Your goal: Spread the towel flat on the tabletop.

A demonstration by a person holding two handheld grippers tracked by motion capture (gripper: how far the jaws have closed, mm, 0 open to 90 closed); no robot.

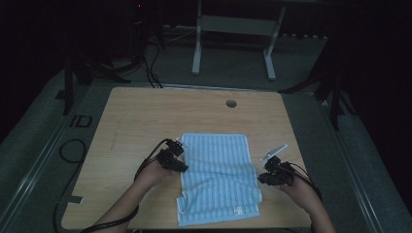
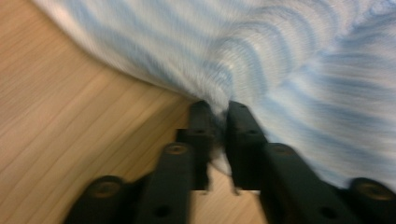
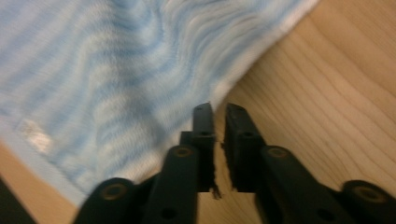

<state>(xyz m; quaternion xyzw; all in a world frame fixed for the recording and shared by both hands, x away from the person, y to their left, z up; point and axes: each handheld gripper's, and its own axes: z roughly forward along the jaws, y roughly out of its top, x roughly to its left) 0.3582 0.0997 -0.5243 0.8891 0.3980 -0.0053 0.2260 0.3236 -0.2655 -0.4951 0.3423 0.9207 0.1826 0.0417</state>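
A blue-and-white striped towel point(image 1: 218, 170) lies on the wooden table point(image 1: 145, 111), its near part rumpled. My left gripper point(image 1: 184, 166) is at the towel's left edge. In the left gripper view its jaws point(image 2: 219, 109) stand close together, with a fold of the towel point(image 2: 289, 60) pinched between them. My right gripper point(image 1: 261, 178) is at the towel's right edge. In the right gripper view its jaws point(image 3: 217, 109) are nearly together on the towel's point(image 3: 116, 70) white hem, and the cloth's folds run toward the tips. A small label point(image 3: 35, 133) sits near the towel's near edge.
A round cable hole point(image 1: 231, 103) lies in the table's far side. Bare wood stretches left of the towel and beyond it. On the dark floor behind stands a white metal frame point(image 1: 233, 29), and cables point(image 1: 73, 150) lie to the table's left.
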